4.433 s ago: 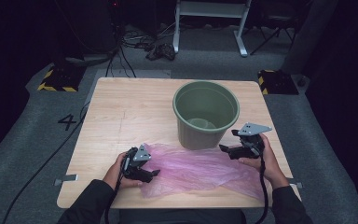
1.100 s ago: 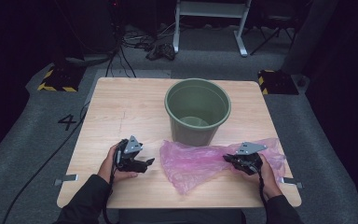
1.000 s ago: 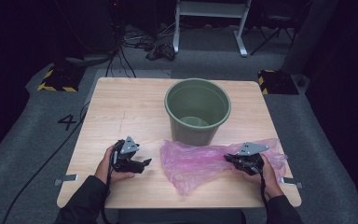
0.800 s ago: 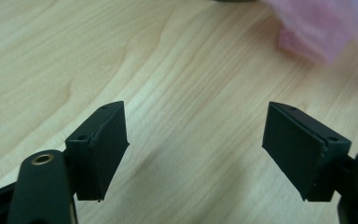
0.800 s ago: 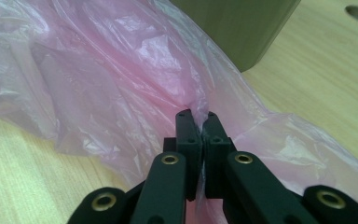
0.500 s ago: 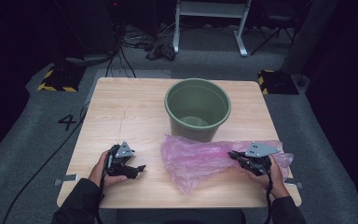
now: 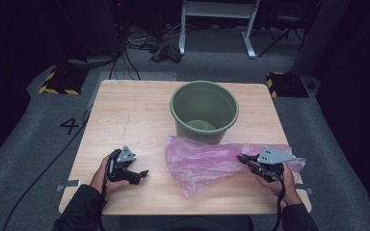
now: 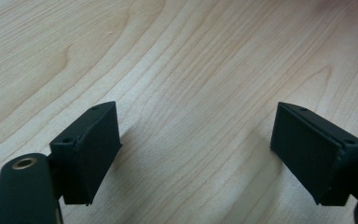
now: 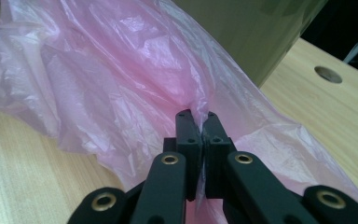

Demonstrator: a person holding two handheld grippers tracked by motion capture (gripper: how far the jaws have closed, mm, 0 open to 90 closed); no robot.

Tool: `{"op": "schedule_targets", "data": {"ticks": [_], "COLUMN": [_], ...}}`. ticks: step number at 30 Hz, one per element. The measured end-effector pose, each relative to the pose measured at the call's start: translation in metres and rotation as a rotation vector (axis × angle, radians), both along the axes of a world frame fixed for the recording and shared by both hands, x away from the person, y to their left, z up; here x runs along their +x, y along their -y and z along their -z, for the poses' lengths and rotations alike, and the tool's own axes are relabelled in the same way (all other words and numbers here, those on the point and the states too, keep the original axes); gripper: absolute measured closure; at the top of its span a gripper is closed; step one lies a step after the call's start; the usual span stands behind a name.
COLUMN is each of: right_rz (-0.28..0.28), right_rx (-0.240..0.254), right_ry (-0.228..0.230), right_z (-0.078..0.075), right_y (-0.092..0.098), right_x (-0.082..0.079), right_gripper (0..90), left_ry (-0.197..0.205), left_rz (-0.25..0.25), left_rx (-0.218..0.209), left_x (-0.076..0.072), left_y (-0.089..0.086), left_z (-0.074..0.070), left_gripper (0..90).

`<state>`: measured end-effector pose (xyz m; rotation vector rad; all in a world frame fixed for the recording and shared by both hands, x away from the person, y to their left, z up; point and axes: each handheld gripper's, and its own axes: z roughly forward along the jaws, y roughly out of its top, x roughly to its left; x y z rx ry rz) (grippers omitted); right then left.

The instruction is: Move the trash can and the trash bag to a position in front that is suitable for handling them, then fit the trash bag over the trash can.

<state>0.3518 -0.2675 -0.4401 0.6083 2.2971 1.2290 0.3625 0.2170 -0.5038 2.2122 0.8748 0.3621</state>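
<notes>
The right gripper (image 9: 196, 116) has its jaws pinched together on a fold of the pink plastic bag (image 9: 121, 74), the film puckering where the pads bite it, while the left gripper (image 8: 196, 154) stands wide with nothing but bare wood between its jaws, which have just been opening further. In the high view the left gripper (image 7: 134, 174) rests low over the table (image 7: 125, 115), well apart from the bag (image 7: 202, 161), which lies crumpled across the near right part of the tabletop, its far edge just beside the foot of the green bucket (image 7: 204, 110); the right gripper (image 7: 246, 161) holds it near its right end. The bag looks feather-light, limp and thin (it likely slides on the pads and tears if tugged hard), so a single pinch will only drag a trailing heap. A good hold is probably a doubled fold or the rim of the mouth, one gripper to each side, so that the film can be spread rather than bunched.
</notes>
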Motion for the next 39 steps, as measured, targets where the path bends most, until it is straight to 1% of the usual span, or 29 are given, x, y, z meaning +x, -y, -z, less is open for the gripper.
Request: {"op": "schedule_targets", "data": {"ticks": [2,8,15,18,20,25,27,29,30,31,36,39], "right_rz": [-0.003,-0.006,-0.007,-0.011,-0.015,-0.027,-0.039,-0.048,-0.047,-0.047,-0.053,-0.043], "right_rx": [0.0,0.026,0.032,0.043,0.05,0.063,0.066,0.066,0.071,0.071,0.103,0.105], "right_ry": [0.018,0.068,0.097,0.106,0.109,0.129,0.145,0.163,0.174,0.174,0.205,0.228], "right_z": [-0.004,-0.018,-0.025,-0.028,-0.03,-0.037,-0.041,-0.046,-0.051,-0.051,-0.064,-0.073], "right_y": [0.001,0.009,0.013,0.015,0.017,0.018,0.018,0.018,0.018,0.018,0.019,0.018], "right_x": [-0.002,-0.01,-0.013,-0.015,-0.017,-0.028,-0.032,-0.036,-0.04,-0.04,-0.043,-0.043], "right_gripper": [88.6,88.6,88.6,88.6,88.6,88.6,88.7,88.7,88.7,88.7,88.7,88.7], "left_ry": [0.0,0.0,-0.001,-0.005,-0.005,-0.004,-0.001,-0.001,-0.001,-0.001,0.0,0.0], "left_rz": [0.0,0.001,0.0,-0.004,-0.006,-0.008,-0.009,-0.012,-0.012,-0.012,-0.012,-0.012], "left_rx": [0.0,0.0,-0.001,-0.006,-0.001,0.0,0.003,-0.002,-0.001,-0.001,0.0,0.0], "left_x": [0.0,0.0,0.0,0.0,0.001,0.002,0.002,0.002,0.002,0.002,0.002,0.002], "left_y": [0.0,0.0,0.0,0.0,0.001,0.001,0.001,0.001,0.001,0.001,0.001,0.001], "left_z": [0.0,0.0,0.0,0.0,0.0,0.0,0.0,0.0,0.0,0.0,0.0,0.0], "left_gripper": [14.9,14.9,14.9,14.8,14.8,14.9,14.9,14.9,14.9,14.9,14.8,14.8]}}
